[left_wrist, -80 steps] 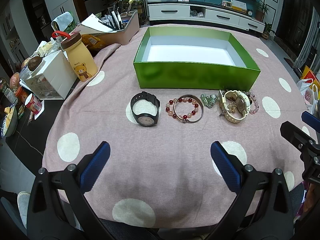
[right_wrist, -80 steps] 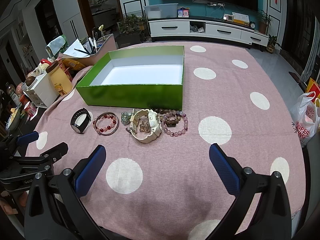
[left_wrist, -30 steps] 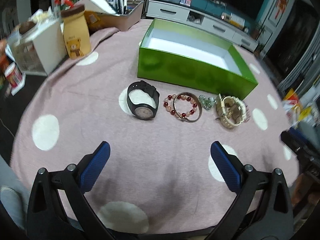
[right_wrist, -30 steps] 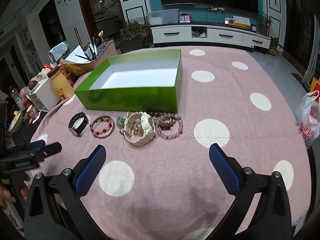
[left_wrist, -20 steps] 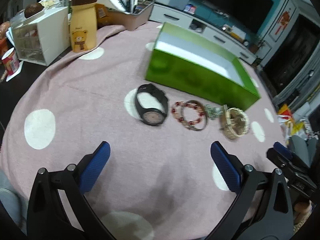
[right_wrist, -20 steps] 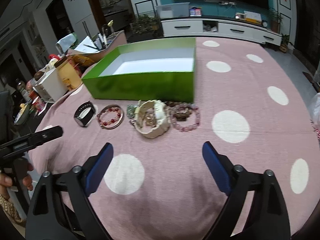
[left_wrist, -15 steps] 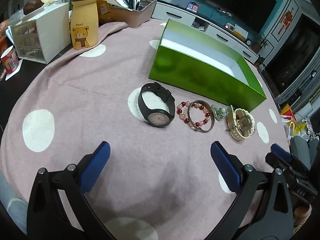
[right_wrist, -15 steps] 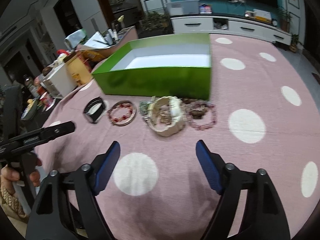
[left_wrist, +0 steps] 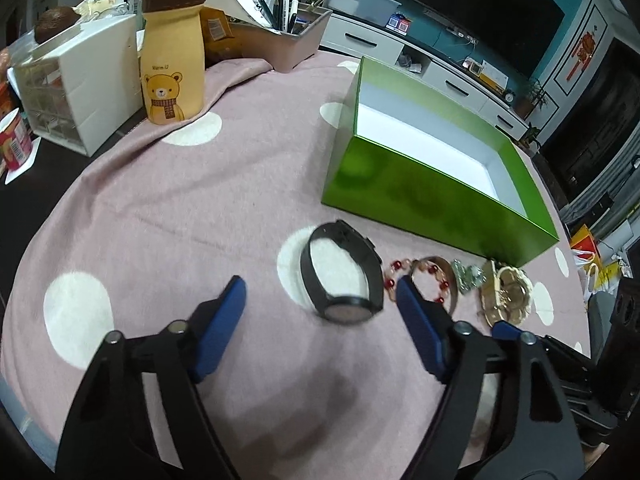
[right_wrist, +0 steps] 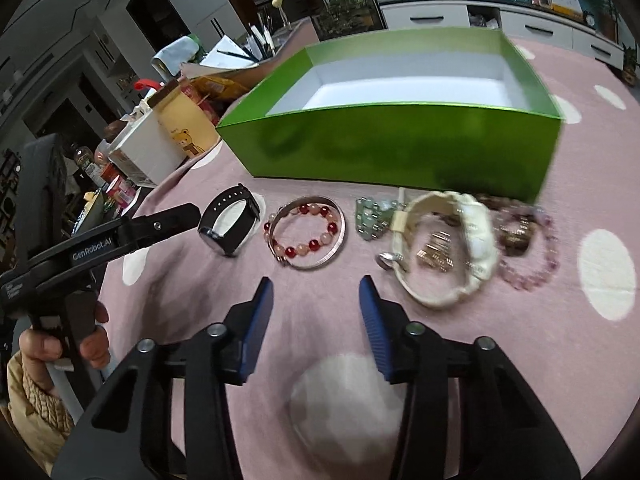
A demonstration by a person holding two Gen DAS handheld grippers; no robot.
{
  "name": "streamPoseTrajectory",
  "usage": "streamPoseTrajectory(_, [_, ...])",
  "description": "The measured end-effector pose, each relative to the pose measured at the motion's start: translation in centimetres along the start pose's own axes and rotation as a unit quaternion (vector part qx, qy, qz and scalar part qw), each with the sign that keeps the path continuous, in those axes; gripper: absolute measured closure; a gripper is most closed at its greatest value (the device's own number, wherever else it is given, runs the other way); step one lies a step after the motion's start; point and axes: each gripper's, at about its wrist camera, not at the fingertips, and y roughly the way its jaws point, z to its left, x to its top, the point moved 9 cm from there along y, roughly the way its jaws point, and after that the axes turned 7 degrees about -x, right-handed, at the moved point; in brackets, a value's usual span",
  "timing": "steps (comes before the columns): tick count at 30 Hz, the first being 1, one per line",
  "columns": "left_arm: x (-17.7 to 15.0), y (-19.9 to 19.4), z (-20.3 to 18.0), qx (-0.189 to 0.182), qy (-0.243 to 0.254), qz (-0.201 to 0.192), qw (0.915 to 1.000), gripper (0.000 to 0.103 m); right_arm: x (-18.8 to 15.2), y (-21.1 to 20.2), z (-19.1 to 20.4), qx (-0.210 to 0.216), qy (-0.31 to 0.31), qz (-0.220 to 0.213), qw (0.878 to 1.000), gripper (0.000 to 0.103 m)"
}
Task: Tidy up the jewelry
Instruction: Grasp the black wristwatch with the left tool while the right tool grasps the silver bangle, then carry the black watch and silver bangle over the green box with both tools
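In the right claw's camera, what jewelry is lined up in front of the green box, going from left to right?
Black watch → red bead bracelet → green beads → cream watch → pink bead bracelet.

My grippers are black frames with silver screws and blue ribbed pads (right_wrist: 378,322); white "GenRobot.AI" lettering marks the left gripper (right_wrist: 176,216), above my bare hand (right_wrist: 60,344) and tan knit cuff.

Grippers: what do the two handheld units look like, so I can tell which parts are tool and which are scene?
Both the left gripper and right gripper have black frames, silver pivot screws and blue ribbed fingers. White "GenRobot.AI" lettering marks the left one's side; a beige knit sleeve covers the wrist.
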Motion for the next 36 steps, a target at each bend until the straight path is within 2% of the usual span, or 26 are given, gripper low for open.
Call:
streamPoseTrajectory(4, [0.5,1.2,0.5,0.009,0.005,0.008,0.9999,0.04,0.7,2.2,0.3,-0.027,-0.014,0.009,1.0,0.071])
streamPoseTrajectory(9, [0.9,2.4,0.7,0.015,0.013,0.021,0.9996,0.043,1.8,4.1,-0.4,-0.066,-0.023,0.012,0.998,0.086])
streamPoseTrajectory(11, [0.9,3.0,0.7,0.023,0.021,0.032,0.999,0.045,2.1,4.4,-0.3,-0.078,-0.034,0.012,0.996,0.088])
streamPoseTrajectory(15, [0.6,4.2,0.6,0.03,0.029,0.056,0.9976,0.055,2.6,4.9,0.1,-0.108,-0.063,0.014,0.992,0.091])
streamPoseTrajectory(18, [0.5,4.5,0.2,0.041,0.048,0.06,0.9962,0.061,2.8,5.1,0.4,-0.135,-0.085,0.015,0.987,0.095])
streamPoseTrajectory(22, [0.5,4.5,0.3,0.05,0.054,0.06,0.9955,0.086,2.8,5.1,0.3,-0.153,-0.092,0.007,0.984,0.101])
streamPoseTrajectory(25, [0.2,4.1,0.7,0.06,0.053,0.056,0.9952,0.098,2.6,4.7,-0.1,-0.161,-0.086,-0.004,0.983,0.101])
streamPoseTrajectory(28, [0.0,3.7,1.1,0.066,0.047,0.046,0.9956,0.1,2.4,4.0,-0.6,-0.17,-0.077,-0.019,0.982,0.101])
streamPoseTrajectory(36, [0.0,1.9,0.0,0.074,0.058,0.025,0.9952,0.1,3.8,-0.8,0.4,-0.136,-0.071,-0.102,0.983,0.101])
